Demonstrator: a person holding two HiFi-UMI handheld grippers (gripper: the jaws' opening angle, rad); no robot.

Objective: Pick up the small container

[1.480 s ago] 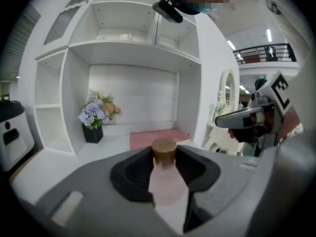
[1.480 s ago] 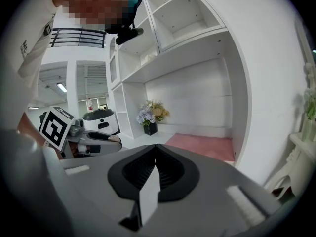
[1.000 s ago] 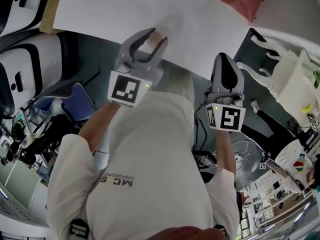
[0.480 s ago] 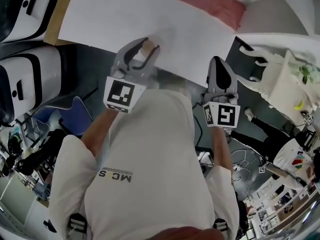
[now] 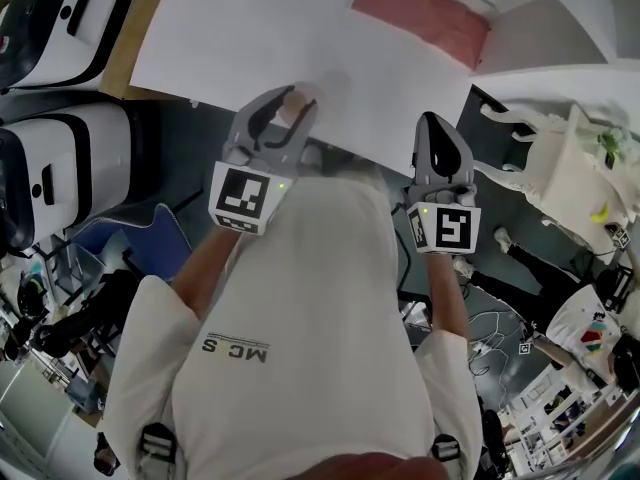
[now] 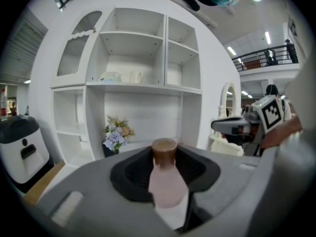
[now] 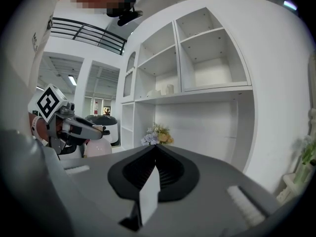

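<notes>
Left gripper (image 5: 291, 103) clamped on the bottle (image 6: 168, 184), over the table (image 5: 230, 38) edge; right gripper (image 5: 438, 133) jaws together, empty.
Risk — the rounded bottle may slip from the pads if the wrist tilts.

Bottle (image 6: 167, 184) in the left claw (image 5: 288, 106): base hidden behind the claw's body, outline blurred. Shelf items (image 6: 118, 76) far beyond the claw: too small to identify.

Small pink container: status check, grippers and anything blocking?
Left gripper shut on the small pink container with brown cap. Right gripper shut, empty. White shelf unit ahead, well apart from both.
</notes>
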